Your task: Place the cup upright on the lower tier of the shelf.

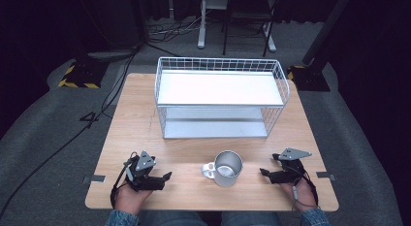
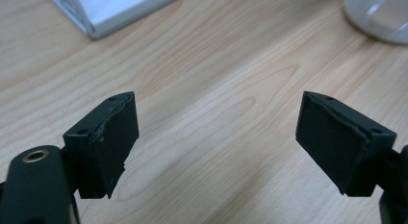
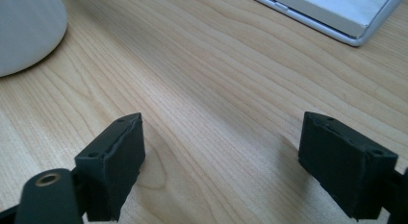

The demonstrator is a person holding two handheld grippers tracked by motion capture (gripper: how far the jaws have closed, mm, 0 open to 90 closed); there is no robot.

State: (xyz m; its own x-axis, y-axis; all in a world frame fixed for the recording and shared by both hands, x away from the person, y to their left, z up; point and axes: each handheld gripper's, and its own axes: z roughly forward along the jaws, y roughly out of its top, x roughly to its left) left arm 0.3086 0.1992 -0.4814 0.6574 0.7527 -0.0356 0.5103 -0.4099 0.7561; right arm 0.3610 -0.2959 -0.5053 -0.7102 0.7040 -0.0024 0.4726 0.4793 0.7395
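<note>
Both grippers sit at the bottom of the high view, each in a hand, resting on the wooden surface (image 1: 145, 114). Left gripper (image 1: 167, 176) is at lower left, right gripper (image 1: 261, 172) at lower right, and they point inward at each other with the cup (image 1: 228, 169) between them.

Fingers on both are spread wide with nothing in them. In the left gripper view the two black fingers (image 2: 108, 137) frame bare wood, same story in the right gripper view, where the fingers (image 3: 115, 159) have only wood grain between them.

So the cup: metal, upright, open top, a handle sticking out on its left side in the high view. It stands in the lower middle of that frame, apart from both grippers, a bit nearer the right one. You catch a blurry edge of it at the upper right of the left gripper view and the upper left of the right gripper view.

Behind the cup, middle of the frame, is a white wire rack (image 1: 220, 97) with two shelves, both bare.
</note>
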